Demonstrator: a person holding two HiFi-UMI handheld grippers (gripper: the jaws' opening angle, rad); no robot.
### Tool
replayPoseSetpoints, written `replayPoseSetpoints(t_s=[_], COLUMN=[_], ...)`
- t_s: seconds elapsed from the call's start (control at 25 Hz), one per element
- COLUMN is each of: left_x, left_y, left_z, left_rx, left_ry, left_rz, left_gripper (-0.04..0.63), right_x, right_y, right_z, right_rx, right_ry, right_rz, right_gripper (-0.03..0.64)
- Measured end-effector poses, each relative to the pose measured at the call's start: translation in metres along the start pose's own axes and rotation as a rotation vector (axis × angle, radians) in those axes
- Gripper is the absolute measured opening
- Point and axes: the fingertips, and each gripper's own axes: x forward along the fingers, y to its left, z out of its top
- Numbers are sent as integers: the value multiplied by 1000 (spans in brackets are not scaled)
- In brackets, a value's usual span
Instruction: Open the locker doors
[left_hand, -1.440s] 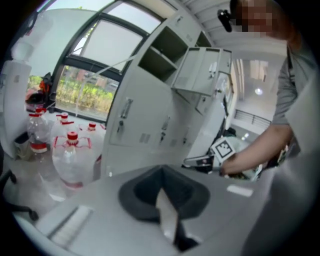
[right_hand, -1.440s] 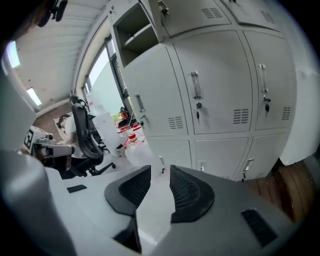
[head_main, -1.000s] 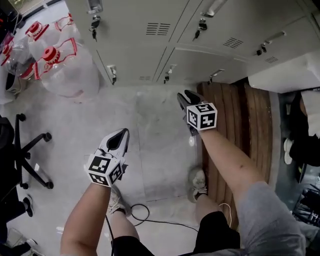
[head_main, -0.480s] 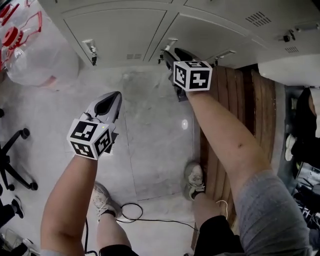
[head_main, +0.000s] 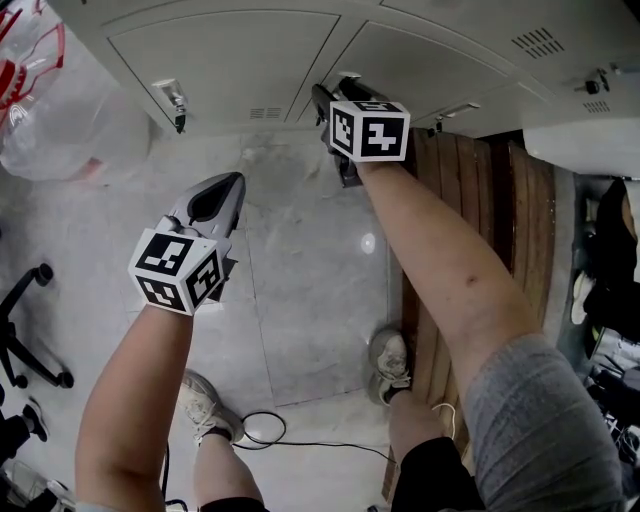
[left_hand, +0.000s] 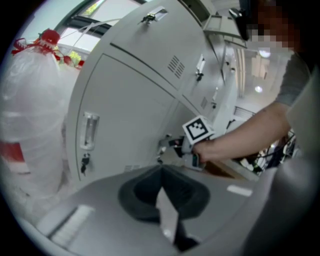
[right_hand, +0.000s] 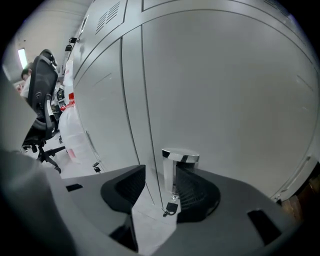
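Right tongs (right_hand: 159, 184) advanced, just opening, chrome handle (right_hand: 176, 167) between — grey door (right_hand: 235, 95) shut

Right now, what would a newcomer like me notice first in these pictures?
The right tongs, topped by a black-and-white marker cube, are up at the grey lockers at the top of the head view; they have just been opening, with a chrome door handle between them. The left tongs hang shut above the pale floor, and a big clear water jug sits at upper left.
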Motion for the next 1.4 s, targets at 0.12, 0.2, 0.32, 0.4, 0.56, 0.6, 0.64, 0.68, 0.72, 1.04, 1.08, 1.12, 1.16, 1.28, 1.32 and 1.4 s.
replayPoseSetpoints(t_s=[0.12, 0.2, 0.32, 0.4, 0.56, 0.6, 0.64, 0.68, 0.72, 1.04, 1.08, 1.12, 1.16, 1.28, 1.32, 1.4], left_x=[2, 2, 1, 1, -2, -3, -4, -4, -5, -14, -15, -16, -16, -15, -14, -13], left_y=[2, 0, -2, -2, -5, -8, -11, -14, -18, -43, -46, -49, -52, -59, -60, -61], left_z=[2, 3, 8, 10, 9, 8, 7, 7, 8, 0, -2, -4, -5, -5, -4, -3], left_rx=[-6, -9, -5, -2, -2, 0, 2, 5, 6, -3, -3, -4, -5, 0, 4, 9], left_ry=[-3, -3, -7, -9, -9, -9, -8, -9, -11, -21, -17, -15, -13, -10, -11, -10], left_rz=[-2, -8, -16, -17, -14, -16, -18, -21, -23, -28, -29, -29, -30, -35, -38, -40], left_gripper=[5, 5, 5, 5, 5, 5, 5, 5, 5, 5, 5, 5, 5, 5, 5, 5], right_x=[5, 4, 0, -5, -22, -28, -35, -43, -52, -130, -137, -145, -152, -168, -170, -167], right_y=[5, 6, 8, 10, 16, 17, 19, 20, 20, 1, 0, -1, -2, -13, -14, -6], right_z=[5, 2, -1, -4, -17, -22, -27, -33, -40, -101, -111, -120, -129, -138, -135, -124], right_rx=[-2, -18, -56, -56, -20, -11, -2, 6, 12, 68, 82, 98, 121, 235, 258, 253], right_ry=[4, 13, 29, 32, 14, 9, 6, 6, 6, 39, 58, 77, 90, 88, 84, 76], right_rz=[7, 11, 28, 33, 30, 30, 31, 33, 34, -17, -15, -13, -15, -57, -60, -31], right_gripper=[190, 190, 189, 189, 189, 189, 189, 189, 189, 189, 184, 159, 149, 136, 146, 174])
